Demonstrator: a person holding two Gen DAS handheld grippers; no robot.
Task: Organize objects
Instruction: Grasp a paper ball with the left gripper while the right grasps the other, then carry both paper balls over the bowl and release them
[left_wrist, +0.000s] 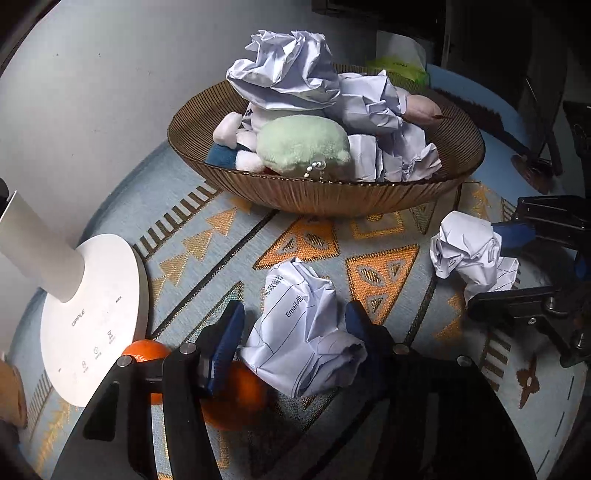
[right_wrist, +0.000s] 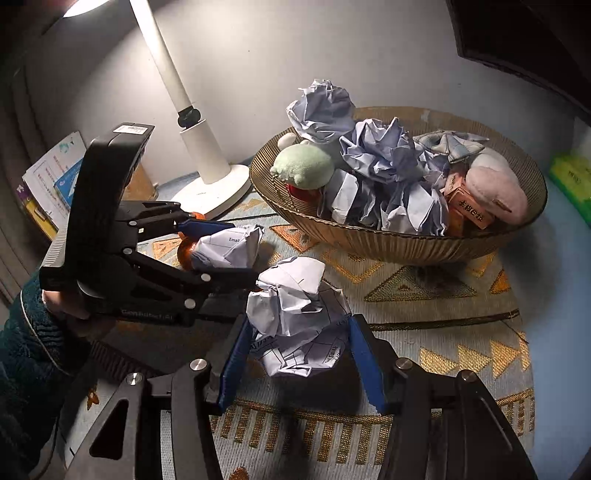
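The left gripper (left_wrist: 295, 332) clamped a crumpled printed paper ball (left_wrist: 306, 332); the right gripper (right_wrist: 295, 354) clamped a second crumpled white paper ball (right_wrist: 295, 314).

My jaws wear ribbed blue rubbery pads (right_wrist: 236, 363) on matt black plastic arms with shiny metal rivets. Between them, at centre frame, sits crumpled matt printed paper (right_wrist: 295, 321). Upper right, the ribbed bowl (right_wrist: 388, 240) looks glossy amber; the woven cloth (right_wrist: 424, 321) under it is rough with glinting gold thread.
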